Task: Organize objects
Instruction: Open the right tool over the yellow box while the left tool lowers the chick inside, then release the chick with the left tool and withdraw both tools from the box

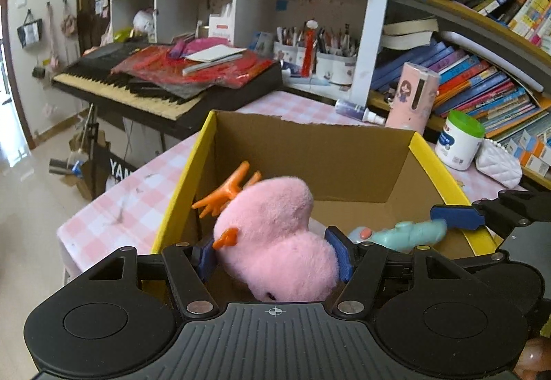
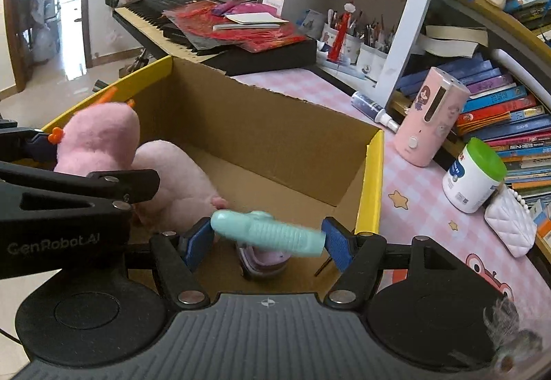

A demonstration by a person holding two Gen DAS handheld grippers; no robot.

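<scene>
Both grippers over the cardboard box point(image 1: 344, 152), each gripping a toy.
We see the left gripper point(image 1: 275, 256) clamping the pink plush point(image 1: 272, 235); at its 3 o'clock, the right gripper point(image 2: 267, 238) grasps the teal toy point(image 2: 272, 232), box interior below.

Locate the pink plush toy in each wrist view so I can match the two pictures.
Left wrist: pink plush toy at lower centre, clamped between the left gripper's blue pads.
Right wrist: pink plush toy at left edge, over the box.
Shared landmark: cardboard box.
</scene>
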